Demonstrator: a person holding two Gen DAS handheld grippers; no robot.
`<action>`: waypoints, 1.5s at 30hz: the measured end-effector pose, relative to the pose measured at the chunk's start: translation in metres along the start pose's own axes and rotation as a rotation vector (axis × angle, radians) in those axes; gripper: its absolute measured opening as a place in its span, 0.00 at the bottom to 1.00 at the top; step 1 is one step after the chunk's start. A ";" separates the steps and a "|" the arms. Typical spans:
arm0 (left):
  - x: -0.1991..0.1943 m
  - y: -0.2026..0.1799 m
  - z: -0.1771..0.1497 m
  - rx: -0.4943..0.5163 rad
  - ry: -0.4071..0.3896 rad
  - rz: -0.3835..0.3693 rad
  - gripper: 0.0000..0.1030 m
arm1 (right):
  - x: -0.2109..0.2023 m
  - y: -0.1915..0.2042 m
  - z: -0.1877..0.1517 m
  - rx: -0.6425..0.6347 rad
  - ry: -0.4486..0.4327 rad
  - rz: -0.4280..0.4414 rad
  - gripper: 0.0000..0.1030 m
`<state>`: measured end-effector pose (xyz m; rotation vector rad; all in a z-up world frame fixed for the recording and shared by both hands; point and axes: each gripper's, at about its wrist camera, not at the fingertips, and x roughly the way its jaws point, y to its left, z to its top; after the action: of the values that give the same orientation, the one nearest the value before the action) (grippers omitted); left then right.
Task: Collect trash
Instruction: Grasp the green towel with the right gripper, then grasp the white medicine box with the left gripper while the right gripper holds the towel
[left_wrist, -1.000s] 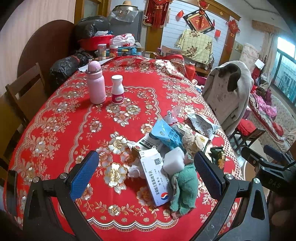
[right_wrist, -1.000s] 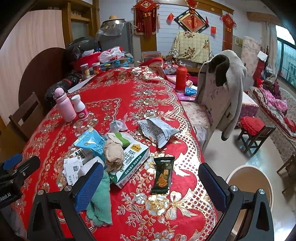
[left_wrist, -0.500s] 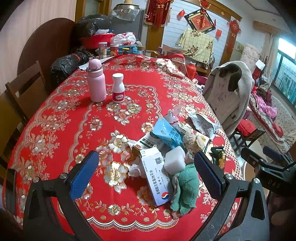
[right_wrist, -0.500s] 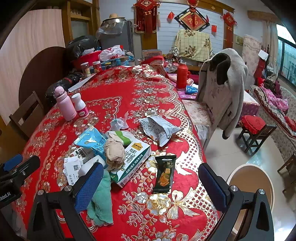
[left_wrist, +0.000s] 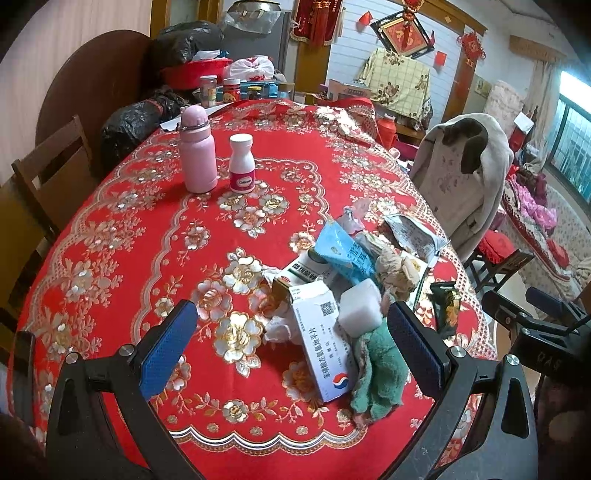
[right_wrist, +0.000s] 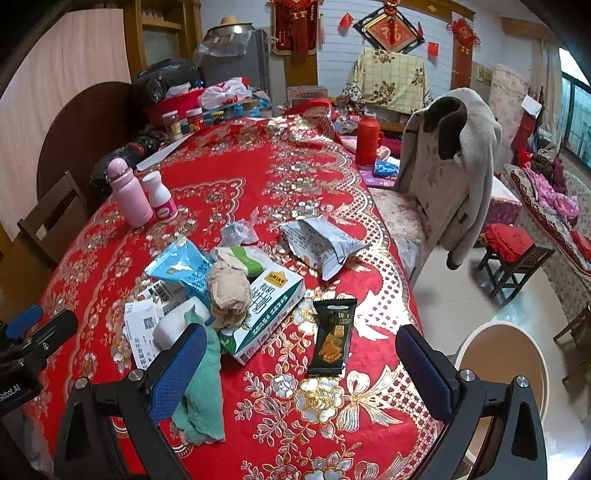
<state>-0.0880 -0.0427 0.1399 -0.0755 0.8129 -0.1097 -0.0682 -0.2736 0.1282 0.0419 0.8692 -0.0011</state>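
A pile of trash lies on the red floral tablecloth (left_wrist: 122, 258) near its front edge. It holds a white medicine box (left_wrist: 325, 347), a white block (left_wrist: 360, 308), a blue packet (left_wrist: 343, 254), crumpled beige paper (left_wrist: 395, 269) and a green cloth (left_wrist: 376, 373). My left gripper (left_wrist: 290, 339) hovers open just in front of the box, holding nothing. In the right wrist view a dark snack wrapper (right_wrist: 332, 338) lies flat beside a green-and-white carton (right_wrist: 266, 310), with a torn grey bag (right_wrist: 321, 243) behind. My right gripper (right_wrist: 301, 354) is open in front of the wrapper, holding nothing.
A pink bottle (left_wrist: 197, 162) and a white pill bottle (left_wrist: 241, 164) stand further back. Jars and black bags crowd the far end. A round bin (right_wrist: 506, 369) stands on the floor at the right. A coat (right_wrist: 450, 177) hangs over a chair.
Both grippers have only drifted slightly. The pile has not moved and both pairs of jaws remain open.
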 end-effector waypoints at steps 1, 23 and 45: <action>0.001 0.001 -0.001 0.003 0.003 0.002 0.99 | 0.003 0.000 -0.001 0.000 0.013 0.006 0.99; 0.029 0.035 -0.025 -0.051 0.123 0.015 0.99 | 0.101 0.042 -0.051 0.097 0.354 0.466 0.35; 0.105 -0.002 -0.038 -0.074 0.287 -0.233 0.34 | 0.065 -0.013 -0.059 0.111 0.354 0.424 0.31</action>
<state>-0.0441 -0.0585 0.0389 -0.2281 1.0935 -0.3160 -0.0716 -0.2830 0.0399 0.3383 1.1995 0.3642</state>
